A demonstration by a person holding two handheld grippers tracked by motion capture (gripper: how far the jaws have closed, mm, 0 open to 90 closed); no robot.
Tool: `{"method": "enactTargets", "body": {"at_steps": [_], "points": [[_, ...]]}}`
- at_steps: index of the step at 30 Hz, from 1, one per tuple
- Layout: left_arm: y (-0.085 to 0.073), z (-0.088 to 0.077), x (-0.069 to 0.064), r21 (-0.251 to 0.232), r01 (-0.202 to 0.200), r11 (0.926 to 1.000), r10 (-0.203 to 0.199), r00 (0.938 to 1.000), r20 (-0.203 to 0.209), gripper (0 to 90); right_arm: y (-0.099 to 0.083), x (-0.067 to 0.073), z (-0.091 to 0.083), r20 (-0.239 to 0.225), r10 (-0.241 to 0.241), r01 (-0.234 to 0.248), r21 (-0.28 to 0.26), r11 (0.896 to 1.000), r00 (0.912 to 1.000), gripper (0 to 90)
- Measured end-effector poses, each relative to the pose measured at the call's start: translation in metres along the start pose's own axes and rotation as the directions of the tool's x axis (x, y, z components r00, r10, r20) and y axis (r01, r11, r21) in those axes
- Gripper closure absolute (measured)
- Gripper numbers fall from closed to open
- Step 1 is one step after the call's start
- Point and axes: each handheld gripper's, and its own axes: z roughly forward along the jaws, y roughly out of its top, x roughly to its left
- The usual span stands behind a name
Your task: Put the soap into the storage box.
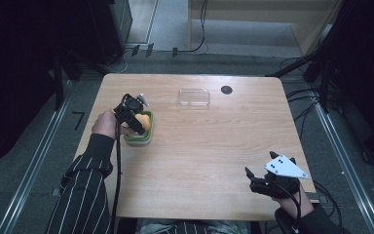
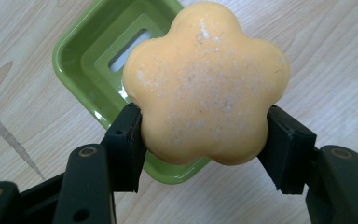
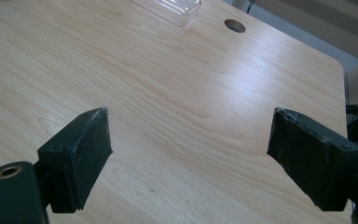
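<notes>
I see the wooden counter point(image 1: 209, 146) first, pale and square-cornered, with a small dark round hole point(image 1: 226, 89) near its far edge. Just left of that hole lies a clear plastic lid point(image 1: 194, 97), flat on the wood; in the right gripper view it sits at the top edge point(image 3: 172, 9).

My right gripper point(image 1: 258, 178) rests over the near right corner of the counter, a grey three-cornered plate on top of it. Its jaws stand wide apart with bare wood between them, gripping nothing point(image 3: 186, 158).

My left gripper point(image 1: 135, 122) is at the left side of the counter, over a green soap dish point(image 1: 137, 140). In the left gripper view its jaws are clamped on either side of an orange flower-shaped soap point(image 2: 205, 88), the pads pressed into two of its notches point(image 2: 205, 140). The soap hangs above the green soap dish point(image 2: 93, 51), covering the near right part of it; I cannot tell whether its underside touches the dish. The dish has a slotted floor and sits flat on the counter.
</notes>
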Motion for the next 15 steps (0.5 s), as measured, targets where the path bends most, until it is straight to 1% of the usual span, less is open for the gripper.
{"method": "enactTargets", "body": {"at_steps": [2,4,5,7,8,10,15], "points": [[0.001,0.002,0.002,0.004,0.001,1.0000,0.000,1.0000,-0.007,39.6,0.000,0.000,0.000,-0.001,0.003,-0.003,0.001,1.000,1.0000,13.7],[0.001,0.004,0.003,0.000,0.009,1.0000,-0.009,0.9999,-0.008,39.6,0.000,0.000,0.000,-0.001,0.003,-0.003,0.001,1.000,1.0000,13.7],[0.001,0.004,0.004,-0.004,0.025,0.9997,-0.025,0.9996,-0.010,39.6,0.000,0.000,0.000,0.000,0.003,-0.003,0.001,1.000,1.0000,13.7],[0.002,0.006,0.006,-0.001,0.037,0.9993,-0.037,0.9988,-0.032,39.5,0.000,0.000,0.000,-0.001,-0.001,0.001,0.002,1.000,1.0000,13.7],[0.002,0.007,0.007,0.001,0.037,0.9993,-0.037,0.9987,-0.036,39.5,0.000,0.000,0.000,-0.001,-0.003,0.003,0.002,1.000,1.0000,13.7],[0.002,0.010,0.009,0.008,0.045,0.9990,-0.045,0.9988,-0.020,39.5,0.000,0.000,0.000,0.002,0.000,0.000,0.001,1.000,1.0000,13.7],[0.002,0.014,0.011,0.010,0.055,0.9984,-0.055,0.9983,-0.022,39.5,0.000,0.000,0.000,-0.002,-0.001,0.001,0.003,1.000,1.0000,13.7]]}}
